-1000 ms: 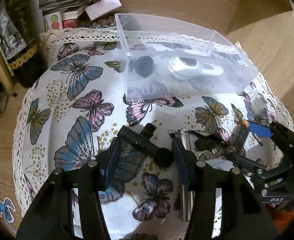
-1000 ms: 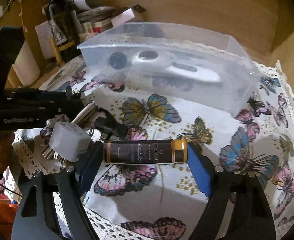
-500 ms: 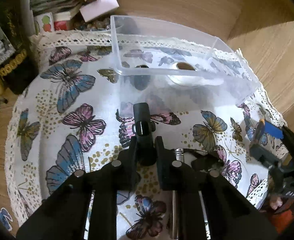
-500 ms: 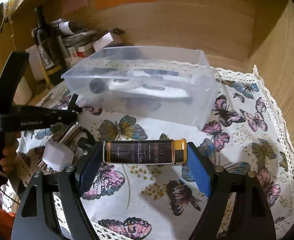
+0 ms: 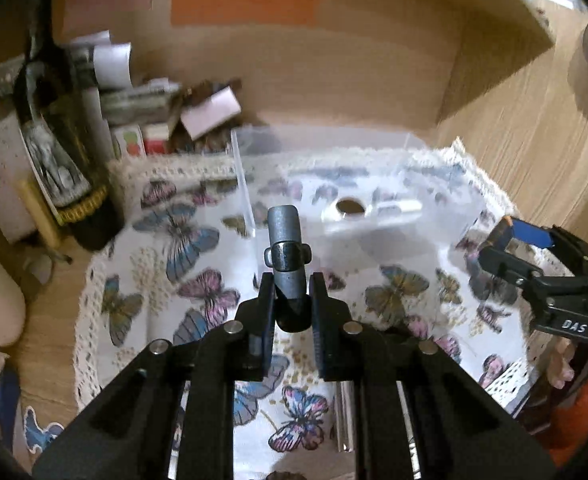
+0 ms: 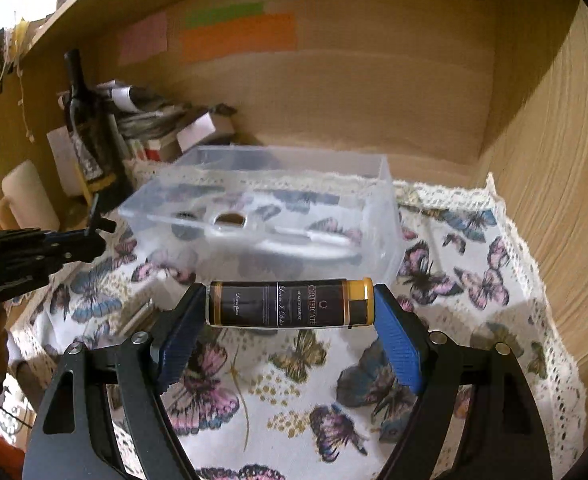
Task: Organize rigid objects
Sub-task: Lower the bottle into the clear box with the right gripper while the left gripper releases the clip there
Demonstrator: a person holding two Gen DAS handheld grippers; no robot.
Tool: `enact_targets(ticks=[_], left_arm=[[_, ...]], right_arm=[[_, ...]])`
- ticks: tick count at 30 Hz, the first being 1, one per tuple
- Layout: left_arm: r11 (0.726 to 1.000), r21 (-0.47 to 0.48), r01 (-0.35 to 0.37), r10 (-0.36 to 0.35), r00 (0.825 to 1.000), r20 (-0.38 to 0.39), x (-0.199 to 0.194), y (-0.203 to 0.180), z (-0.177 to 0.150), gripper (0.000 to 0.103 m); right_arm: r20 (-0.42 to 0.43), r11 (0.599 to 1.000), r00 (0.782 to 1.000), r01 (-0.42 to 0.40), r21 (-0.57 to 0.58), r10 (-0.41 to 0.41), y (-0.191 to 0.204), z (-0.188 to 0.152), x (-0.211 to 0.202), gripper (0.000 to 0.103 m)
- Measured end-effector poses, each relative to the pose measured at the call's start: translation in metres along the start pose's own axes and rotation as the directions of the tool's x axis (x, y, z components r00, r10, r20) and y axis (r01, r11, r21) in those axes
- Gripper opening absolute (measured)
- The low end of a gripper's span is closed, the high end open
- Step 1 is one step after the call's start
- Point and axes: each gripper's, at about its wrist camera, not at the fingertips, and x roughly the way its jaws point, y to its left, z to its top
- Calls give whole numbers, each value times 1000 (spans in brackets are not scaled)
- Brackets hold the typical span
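My left gripper (image 5: 290,294) is shut on a small black and grey clip-like part (image 5: 287,252) and holds it up above the butterfly cloth (image 5: 198,276), in front of the clear plastic box (image 5: 333,168). My right gripper (image 6: 290,306) is shut on a dark brown lighter with a gold cap (image 6: 290,303), held crosswise by its ends above the cloth, just in front of the clear box (image 6: 270,216). A white device (image 6: 294,240) lies inside the box. The right gripper shows at the right of the left wrist view (image 5: 505,240), and the left gripper at the left of the right wrist view (image 6: 90,236).
A dark wine bottle (image 5: 62,152), stacked papers and small boxes (image 5: 166,108) stand at the back left. A metal rod (image 6: 136,320) lies on the cloth at left. Wooden walls (image 6: 553,160) close in behind and on the right. A cream mug (image 6: 24,200) stands at far left.
My left gripper closed on the black part and lifted it off the cloth. My right gripper rose with the lighter and drew back from the box.
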Motion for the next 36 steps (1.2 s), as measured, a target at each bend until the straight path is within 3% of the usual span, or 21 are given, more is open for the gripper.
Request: enact_targets(ticks=[9,17,26,31,36], left_arm=[[1000,22,5,-7,994,106,-11,-9,35,16],[999,41,1,-5,995,95,10,-10,60,16],[999,32,21,-20,999,-29,65,-7,64,16],[999,41,25,-23,998,-63,81,-8,63,16],[999,38,36,-33,996,-87,89,-8,62,16]], right_arm=[[97,999,995,30,-17,-28,1,35,-5,79],[150,999,987,51,-10,-49,-4,64,2,80],[31,998,998,59,-28,-58,-10,65,55,80],[-53,998,997,59,-13,-60,-16,60,82,80],[-83,999,995,46,-14,-47,-15,58,91,80]])
